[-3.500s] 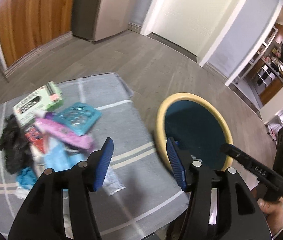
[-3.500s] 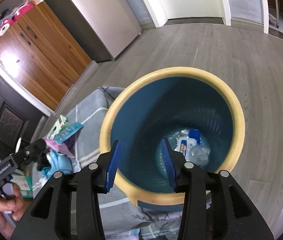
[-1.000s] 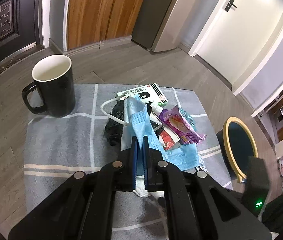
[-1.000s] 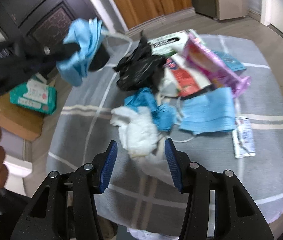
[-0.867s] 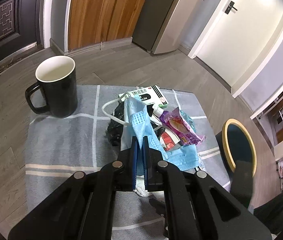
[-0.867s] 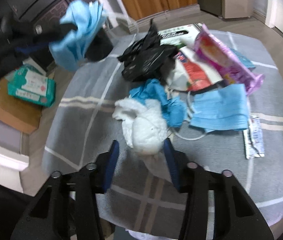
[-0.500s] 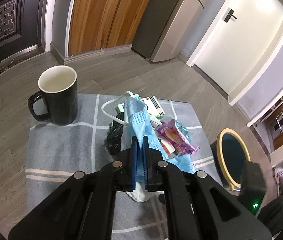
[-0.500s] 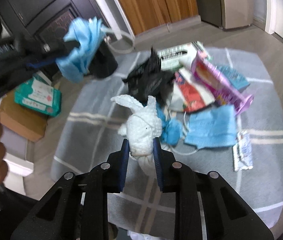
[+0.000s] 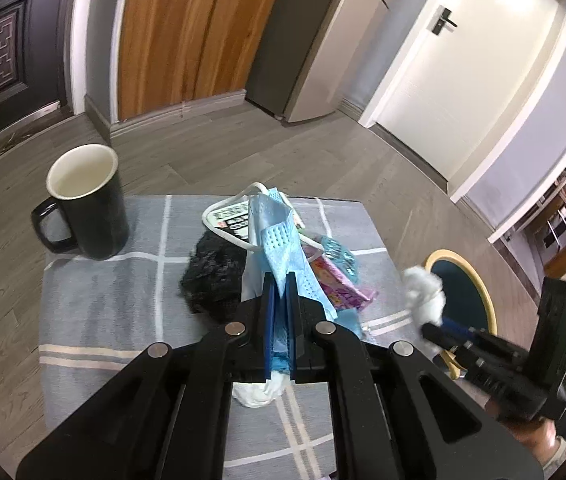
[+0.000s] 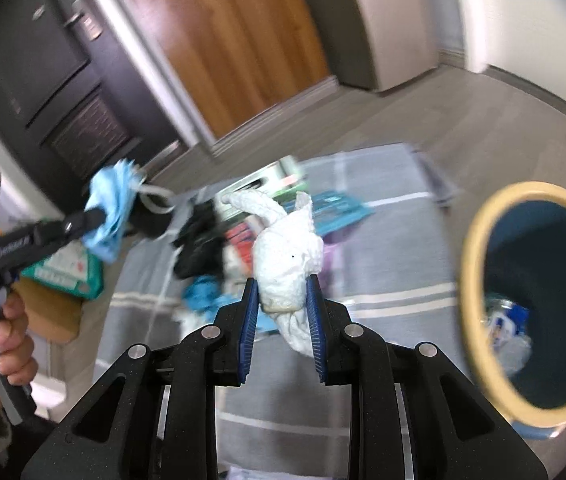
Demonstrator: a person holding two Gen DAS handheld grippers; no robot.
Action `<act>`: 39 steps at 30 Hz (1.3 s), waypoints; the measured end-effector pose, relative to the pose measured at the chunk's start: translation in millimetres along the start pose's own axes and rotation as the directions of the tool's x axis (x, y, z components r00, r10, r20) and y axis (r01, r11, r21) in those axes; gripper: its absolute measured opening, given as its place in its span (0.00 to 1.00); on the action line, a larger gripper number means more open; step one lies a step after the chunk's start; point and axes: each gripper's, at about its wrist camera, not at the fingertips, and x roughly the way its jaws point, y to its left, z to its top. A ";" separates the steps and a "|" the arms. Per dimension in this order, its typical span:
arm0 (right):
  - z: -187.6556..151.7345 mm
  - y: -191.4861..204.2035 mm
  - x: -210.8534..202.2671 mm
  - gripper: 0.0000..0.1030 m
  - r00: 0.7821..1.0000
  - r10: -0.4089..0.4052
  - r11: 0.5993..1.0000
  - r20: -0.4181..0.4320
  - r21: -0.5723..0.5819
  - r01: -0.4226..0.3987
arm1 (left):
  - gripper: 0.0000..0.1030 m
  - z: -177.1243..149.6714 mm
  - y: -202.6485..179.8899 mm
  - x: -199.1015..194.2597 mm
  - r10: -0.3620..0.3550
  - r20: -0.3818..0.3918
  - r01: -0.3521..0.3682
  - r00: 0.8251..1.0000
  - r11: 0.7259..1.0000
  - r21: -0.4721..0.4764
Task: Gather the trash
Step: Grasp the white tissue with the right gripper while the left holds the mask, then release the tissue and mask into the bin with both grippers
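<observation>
Trash lies heaped on a grey checked cloth (image 9: 107, 300) spread over the wooden floor: a black crumpled bag (image 9: 215, 276), a pink wrapper (image 9: 339, 286), a teal blister pack (image 9: 341, 254), a printed box (image 9: 229, 218) and more blue and white scraps under them. A tall black mug (image 9: 87, 208) stands upright on the cloth's far left corner, apart from the heap.

The left gripper (image 9: 279, 288) is pressed together on a blue face mask (image 9: 273, 236), which stands up out of the blue pads with its white ear loop (image 9: 223, 232) hanging loose to the side; it is lifted above the pile. From the other camera the same mask (image 10: 109, 214) shows as a blurred blue bunch at the end of the tool, with the person's left hand (image 10: 1, 340) on the handle below it.

The right gripper (image 10: 281, 300) is clamped on a wad of white tissue (image 10: 287, 256), which bulges up between the pads with a twisted tail pointing left and a loose end hanging below. It is held in the air over the cloth, to the left of the bin (image 10: 471, 248). The bin is round, dark teal inside with a yellow rim, standing on the floor just off the cloth's right edge. A few pieces of wrapper and clear plastic (image 10: 509, 332) lie at its bottom. The right-hand view is blurred.
</observation>
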 end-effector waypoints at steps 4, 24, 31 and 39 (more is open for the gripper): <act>1.1 -35.2 -21.1 0.25 0.999 -0.038 0.998 0.039 0.060 0.036 | 0.04 -1.0 -21.9 11.0 -0.019 -0.017 0.020 1.000 0.999 0.035; -13.1 -130.9 -78.8 0.25 0.983 -0.137 0.965 0.124 0.240 0.104 | 0.04 -18.2 -155.4 75.0 -0.148 -0.137 0.174 0.979 0.965 0.199; -19.9 -155.5 -87.6 0.25 0.976 -0.178 0.945 0.124 0.298 0.135 | 0.04 -31.5 -207.6 105.4 -0.221 -0.208 0.266 0.953 0.939 0.221; -33.4 -188.7 -99.5 0.25 0.974 -0.186 0.904 0.131 0.411 0.117 | 0.04 -51.3 -245.6 141.7 -0.254 -0.291 0.323 0.923 0.920 0.222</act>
